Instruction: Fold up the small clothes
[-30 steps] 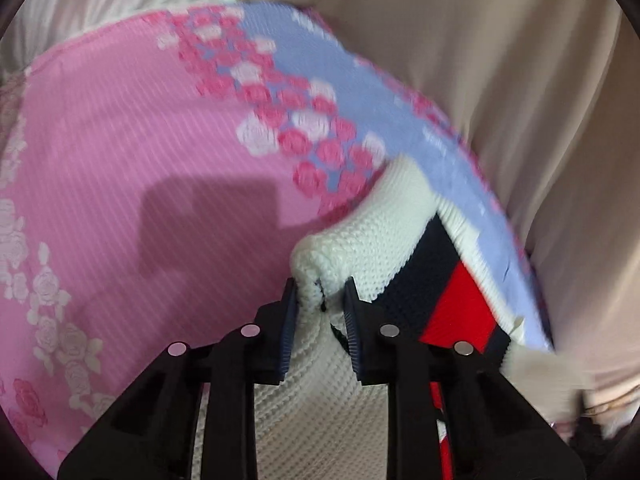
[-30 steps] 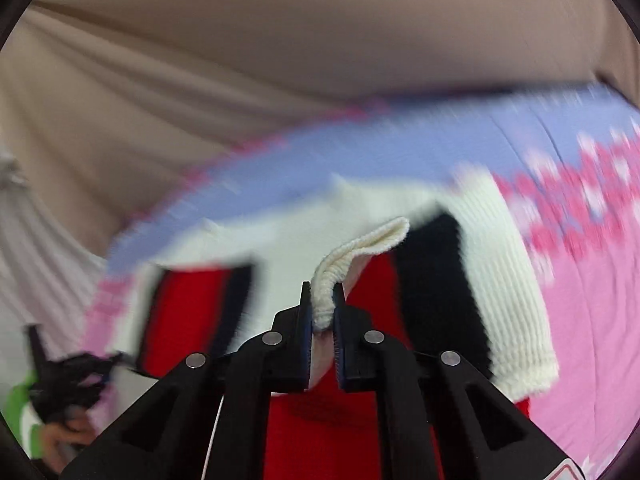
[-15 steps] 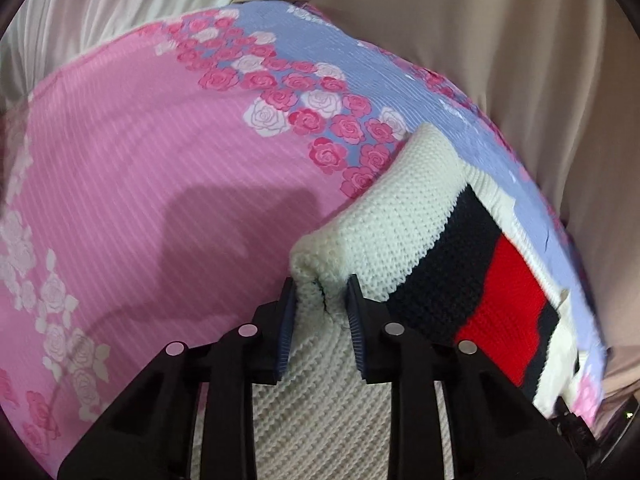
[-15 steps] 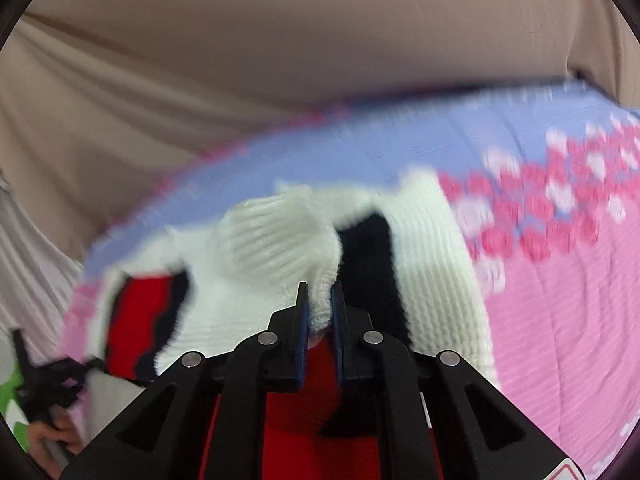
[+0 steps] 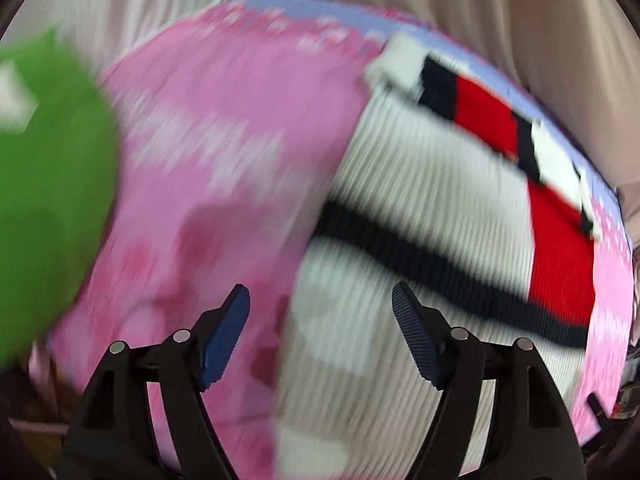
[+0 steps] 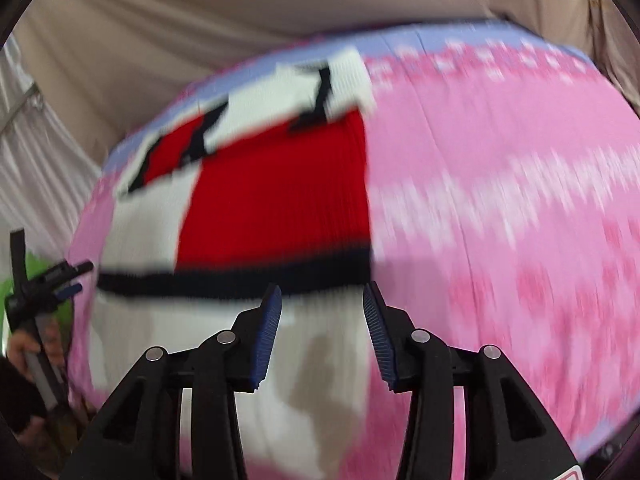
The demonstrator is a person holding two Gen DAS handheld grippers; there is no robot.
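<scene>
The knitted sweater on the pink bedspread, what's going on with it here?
A person with a two-finger gripper in each hand is folding a white knitted sweater with red and navy blocks on a pink floral bedspread. The left gripper and the right gripper are both opening, with nothing pinched between their fingers. The sweater lies flat on the bedspread, its sleeves folded across the top. Both views are motion-blurred.

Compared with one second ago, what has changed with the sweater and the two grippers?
Both grippers let go: the left gripper released the white knit fold and the right gripper released the ribbed cuff. Their jaws are opening, empty. The sweater now lies flat. It remains on the pink floral sheet.
</scene>
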